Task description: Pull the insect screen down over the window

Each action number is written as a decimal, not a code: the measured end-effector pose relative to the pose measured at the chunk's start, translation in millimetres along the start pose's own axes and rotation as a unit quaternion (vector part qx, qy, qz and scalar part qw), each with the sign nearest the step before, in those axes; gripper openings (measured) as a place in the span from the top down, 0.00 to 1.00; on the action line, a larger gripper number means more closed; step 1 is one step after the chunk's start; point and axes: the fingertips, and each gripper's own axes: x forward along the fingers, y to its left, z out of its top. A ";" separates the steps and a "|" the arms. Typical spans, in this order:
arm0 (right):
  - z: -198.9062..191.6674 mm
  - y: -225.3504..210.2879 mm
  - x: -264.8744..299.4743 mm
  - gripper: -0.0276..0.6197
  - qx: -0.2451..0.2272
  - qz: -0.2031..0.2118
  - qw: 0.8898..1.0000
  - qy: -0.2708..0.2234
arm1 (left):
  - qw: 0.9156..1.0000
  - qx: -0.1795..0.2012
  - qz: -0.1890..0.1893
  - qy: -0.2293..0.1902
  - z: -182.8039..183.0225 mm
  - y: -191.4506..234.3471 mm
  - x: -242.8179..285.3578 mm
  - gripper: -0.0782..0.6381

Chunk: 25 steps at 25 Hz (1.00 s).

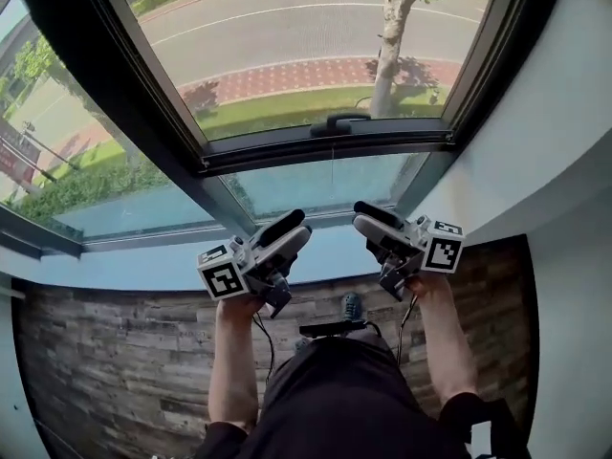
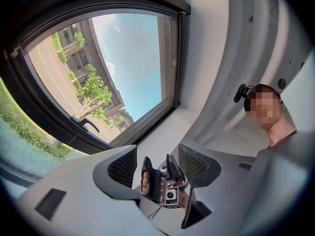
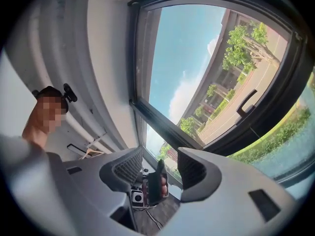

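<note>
White walls and a stone-look panel [image 1: 115,352] below the sill surround a dark-framed window [image 1: 325,146]. Street and tree show sharp through the glass.

Status of insect screen: no mesh lies over any pane in any view. Judged to be rolled up at the frame's top edge, which no view shows plainly.

The left gripper [image 1: 292,229] and right gripper [image 1: 368,216] are held side by side in front of the frame's lower edge, near each other and touching nothing. Both sets of jaws stand apart with nothing between them.

The window handle [image 1: 339,122] sits midway along the sash's bottom rail. A thin cord [image 1: 332,165] hangs just beneath it; it may be the screen's pull, but I cannot confirm that.

Progress: nothing is done yet. Remaining: reach the pull, grip it, and draw the screen to the bottom edge.
</note>
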 end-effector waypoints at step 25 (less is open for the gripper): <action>-39.2 179.4 -43.4 0.60 -0.063 0.035 0.997 0.017 | 0.996 0.069 -0.056 0.007 -38.2 -174.0 -5.1 0.49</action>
